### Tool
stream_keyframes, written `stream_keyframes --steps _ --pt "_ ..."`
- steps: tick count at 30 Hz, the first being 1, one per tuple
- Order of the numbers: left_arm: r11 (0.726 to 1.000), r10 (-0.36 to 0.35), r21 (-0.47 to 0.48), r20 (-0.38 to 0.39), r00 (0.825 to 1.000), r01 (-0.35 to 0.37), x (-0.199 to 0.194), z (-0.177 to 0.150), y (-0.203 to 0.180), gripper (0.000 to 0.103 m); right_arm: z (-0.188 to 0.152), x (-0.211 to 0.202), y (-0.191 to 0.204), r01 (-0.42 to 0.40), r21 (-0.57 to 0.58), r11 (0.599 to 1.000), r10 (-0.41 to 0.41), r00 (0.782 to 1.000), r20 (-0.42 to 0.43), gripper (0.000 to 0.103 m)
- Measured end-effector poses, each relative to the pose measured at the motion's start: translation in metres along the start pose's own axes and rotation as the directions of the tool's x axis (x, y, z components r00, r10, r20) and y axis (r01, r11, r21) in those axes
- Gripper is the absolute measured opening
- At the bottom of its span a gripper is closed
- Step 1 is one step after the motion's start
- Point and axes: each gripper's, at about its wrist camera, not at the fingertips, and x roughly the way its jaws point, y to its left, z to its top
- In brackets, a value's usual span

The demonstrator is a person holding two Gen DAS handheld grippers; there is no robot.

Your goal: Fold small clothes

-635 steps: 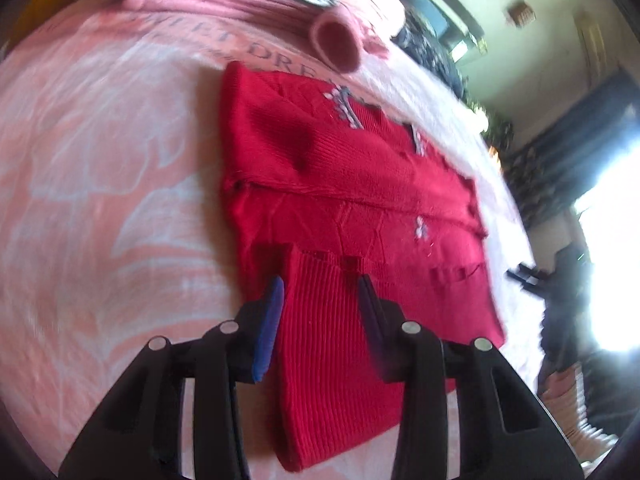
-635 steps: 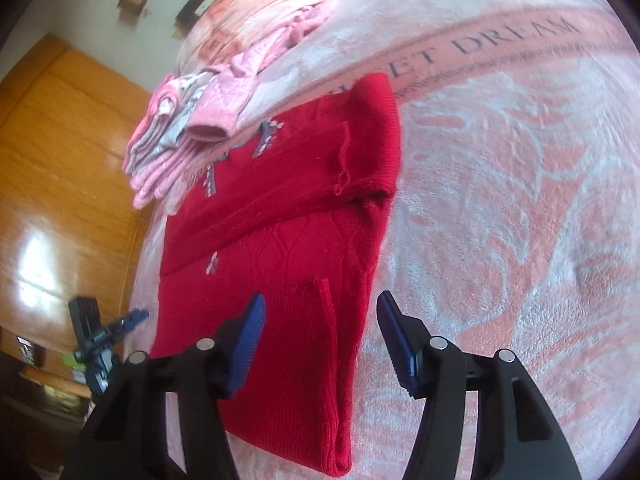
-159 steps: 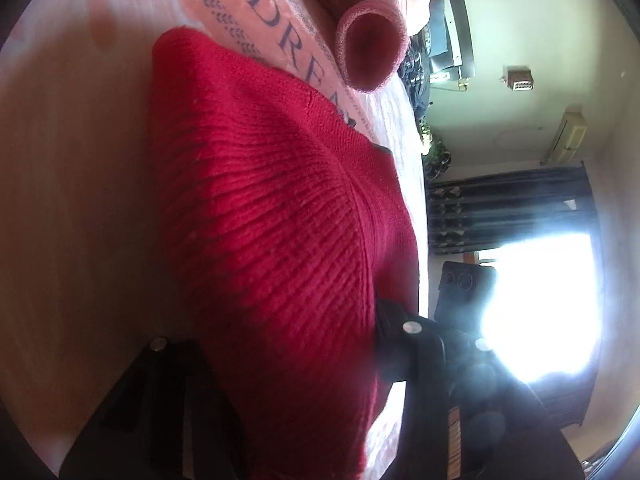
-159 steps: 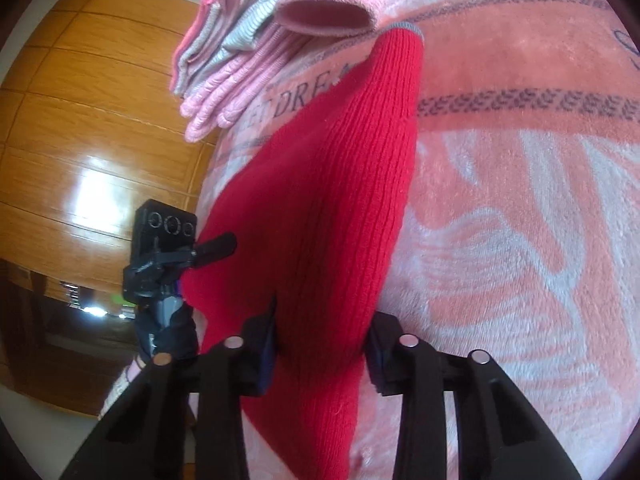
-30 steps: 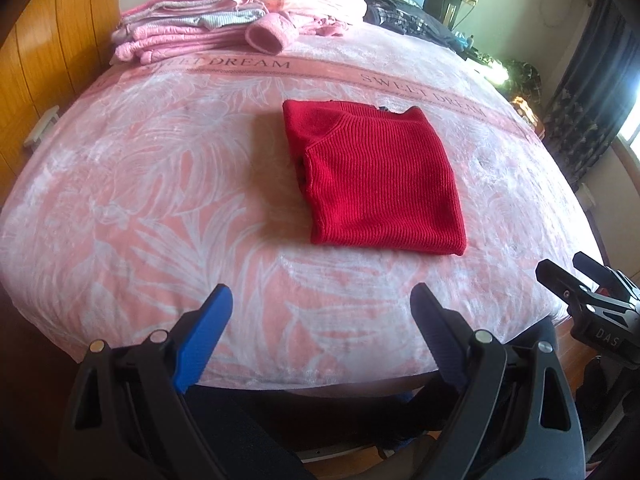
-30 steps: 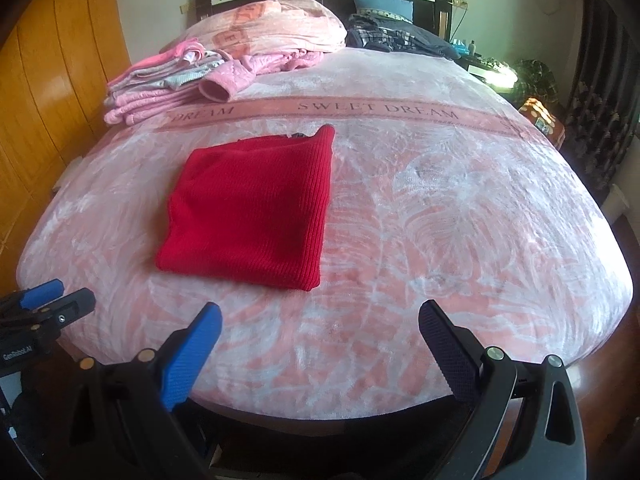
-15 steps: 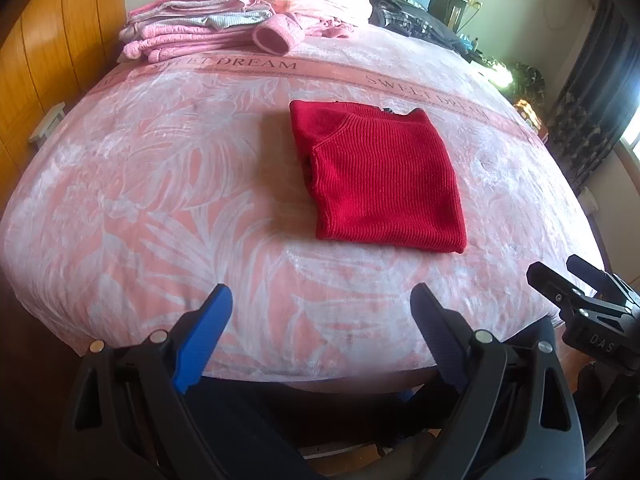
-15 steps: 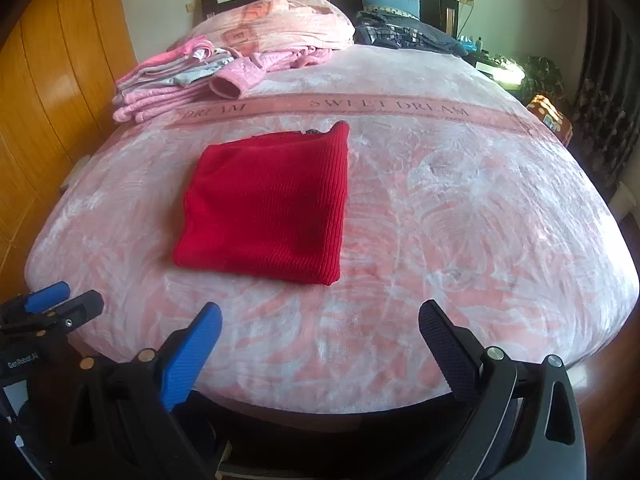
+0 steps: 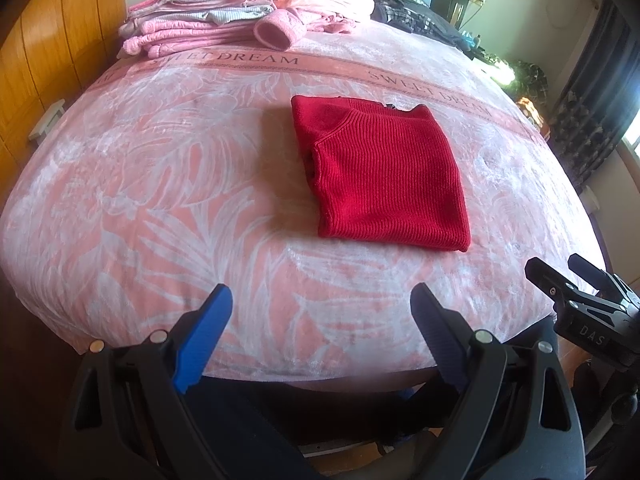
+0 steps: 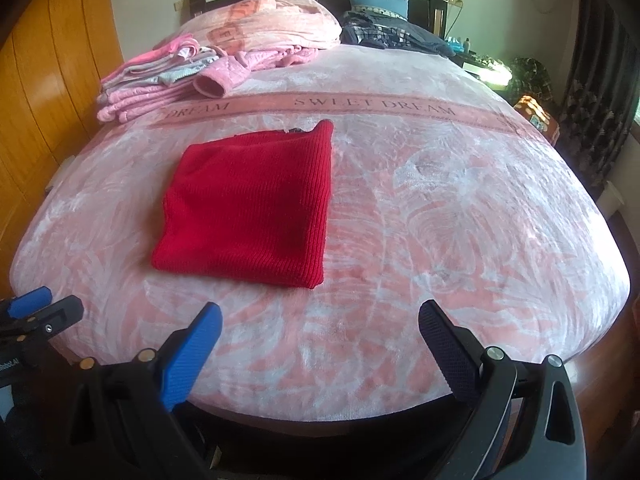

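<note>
A red knitted sweater (image 9: pixel 384 176) (image 10: pixel 256 204) lies folded into a neat rectangle in the middle of the pink bed cover (image 9: pixel 160 200) (image 10: pixel 440 208). My left gripper (image 9: pixel 322 312) hangs open over the bed's near edge, well short of the sweater and holding nothing. My right gripper (image 10: pixel 320 328) is open too, also back at the near edge with empty fingers. In the left wrist view the right gripper (image 9: pixel 584 300) shows at the far right; in the right wrist view the left gripper (image 10: pixel 36 312) shows at the far left.
A stack of folded pink and grey clothes (image 9: pixel 200 20) (image 10: pixel 160 76) sits at the far left of the bed. Pink pillows (image 10: pixel 272 20) and dark clothes (image 10: pixel 392 28) lie by the headboard. A wooden wardrobe (image 10: pixel 40 100) stands on the left, dark curtains (image 10: pixel 600 80) on the right.
Both grippers have shifted slightly relative to the bed, so the sweater sits a little further right in each view. Both stay open and empty, and the sweater lies unchanged.
</note>
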Motion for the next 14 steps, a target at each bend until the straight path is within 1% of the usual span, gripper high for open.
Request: stream_keyframes --steps 4,8,11,14 --pt "1.000 0.001 0.005 -0.002 1.000 -0.001 0.000 0.001 -0.002 0.090 0.002 0.001 -0.006 -0.004 0.016 1.000 0.004 1.000 0.005 0.097" --pt "1.000 0.000 0.005 -0.006 1.000 0.000 0.001 0.002 -0.004 0.090 0.003 0.005 -0.010 -0.001 0.030 1.000 0.002 1.000 -0.023 0.099" --pt "1.000 -0.006 0.004 -0.013 1.000 0.006 0.002 0.002 -0.005 0.090 0.003 0.006 -0.013 -0.029 0.056 0.998 0.031 0.999 -0.036 0.099" --pt "1.000 -0.006 0.010 -0.014 1.000 0.007 0.002 0.002 -0.007 0.090 0.003 0.005 -0.014 -0.015 0.055 0.998 0.017 0.999 -0.030 0.099"
